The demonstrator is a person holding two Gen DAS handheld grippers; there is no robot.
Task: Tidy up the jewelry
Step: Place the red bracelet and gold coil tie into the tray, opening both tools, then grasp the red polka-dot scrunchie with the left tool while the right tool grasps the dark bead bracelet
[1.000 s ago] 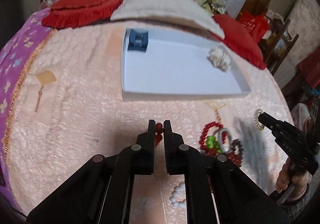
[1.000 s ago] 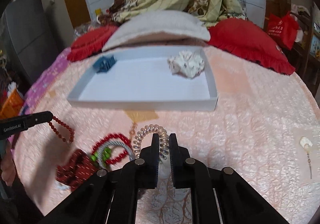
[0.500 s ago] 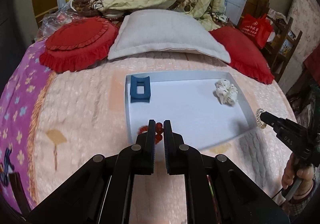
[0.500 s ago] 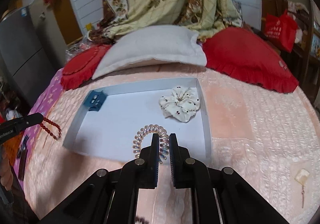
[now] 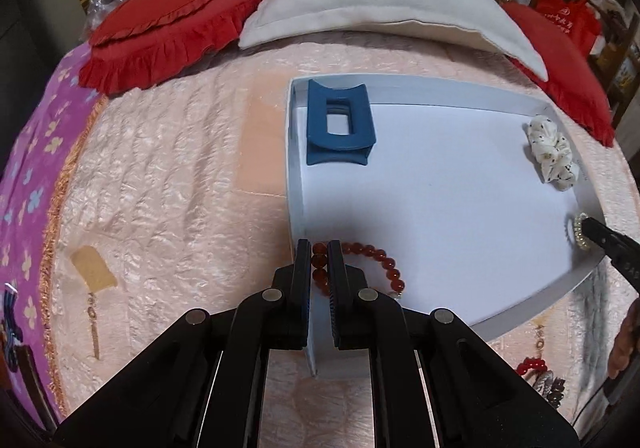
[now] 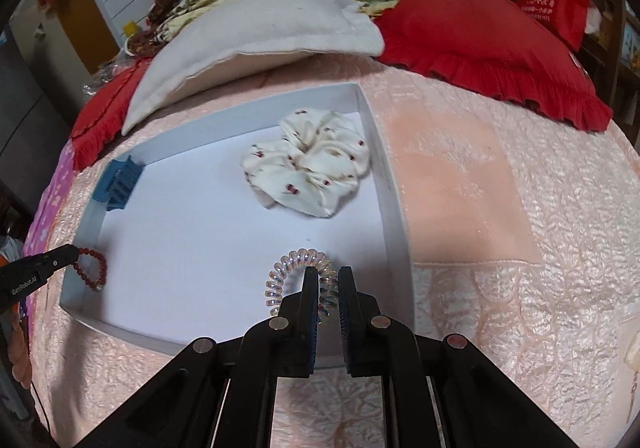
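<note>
Left gripper (image 5: 319, 248) clamped tight, angled down; right gripper (image 6: 327, 276) likewise clamped, angled down.

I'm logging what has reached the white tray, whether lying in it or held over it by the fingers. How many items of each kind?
Hair claw clip, blue: 1
Fabric scrunchie: 1
Red bead bracelet: 1
Clear spiral hair tie: 1
Total: 4

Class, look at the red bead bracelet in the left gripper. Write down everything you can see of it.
The red bead bracelet is a loop of round, glossy, translucent dark-red beads that look like glass or resin. The left gripper is shut on one part of it, and the rest curves off to the side. It is above the near left corner of the white tray, just inside the wall. Whether it touches the floor is unclear.
</note>
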